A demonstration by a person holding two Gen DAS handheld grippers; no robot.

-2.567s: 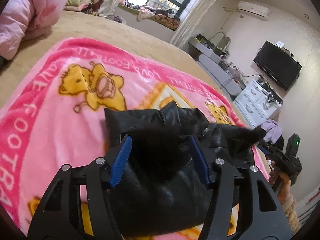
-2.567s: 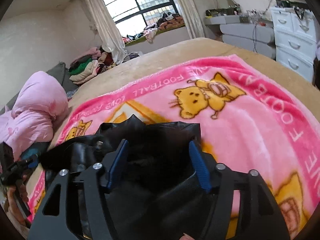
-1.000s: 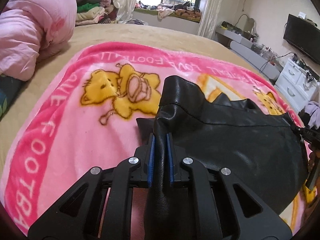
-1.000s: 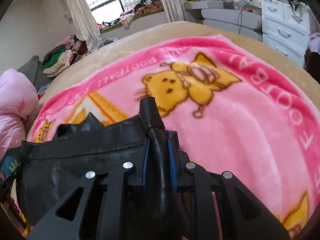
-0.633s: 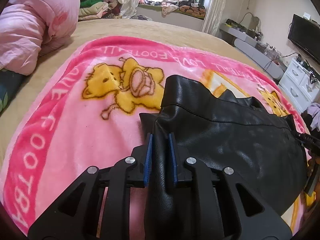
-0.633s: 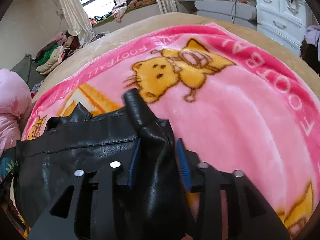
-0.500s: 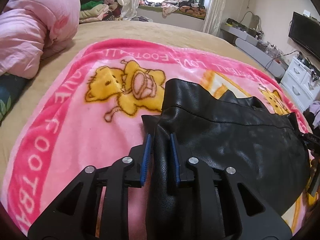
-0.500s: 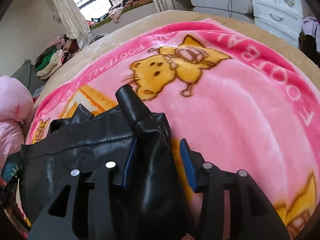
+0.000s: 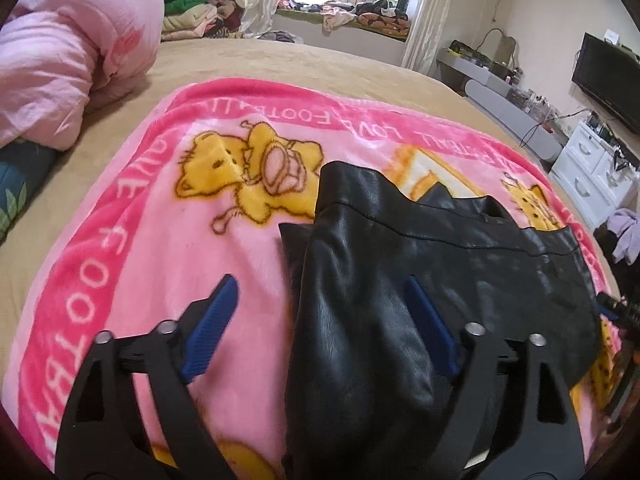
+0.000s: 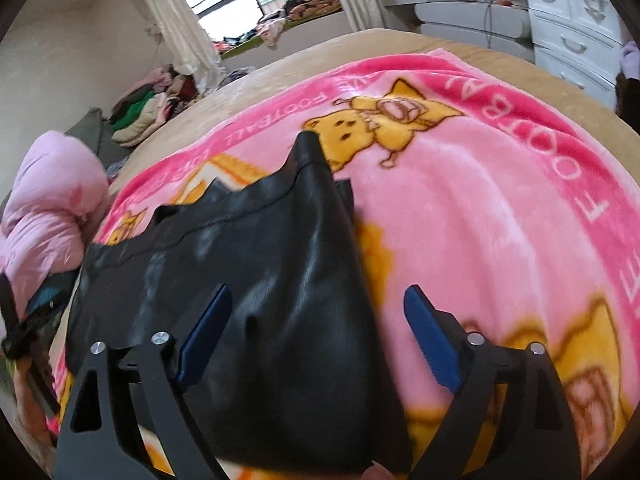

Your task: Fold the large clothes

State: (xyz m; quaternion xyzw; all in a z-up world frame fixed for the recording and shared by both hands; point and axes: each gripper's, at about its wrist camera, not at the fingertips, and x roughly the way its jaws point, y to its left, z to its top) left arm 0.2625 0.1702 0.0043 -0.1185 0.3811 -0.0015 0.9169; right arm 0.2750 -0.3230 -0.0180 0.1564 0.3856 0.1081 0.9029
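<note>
A black leather garment [image 9: 420, 280] lies folded on a pink cartoon blanket [image 9: 132, 248]; it also shows in the right wrist view [image 10: 260, 272]. My left gripper [image 9: 320, 296] is open, its blue pads spread wide over the garment's left end. My right gripper [image 10: 316, 304] is open too, its pads spread over the garment's right end. Neither holds the leather. The garment's near edge is hidden under the gripper bodies.
The blanket lies on a tan bed [image 9: 320, 64]. A pink duvet [image 9: 68, 56] is heaped at the bed's left. White drawers [image 10: 576, 32] and a TV [image 9: 608, 80] stand beyond the bed's right side. Piled clothes [image 9: 192, 20] sit near the window.
Both grippers were shut on the black garment's ends and have opened wide, letting it go. The garment now rests on the blanket.
</note>
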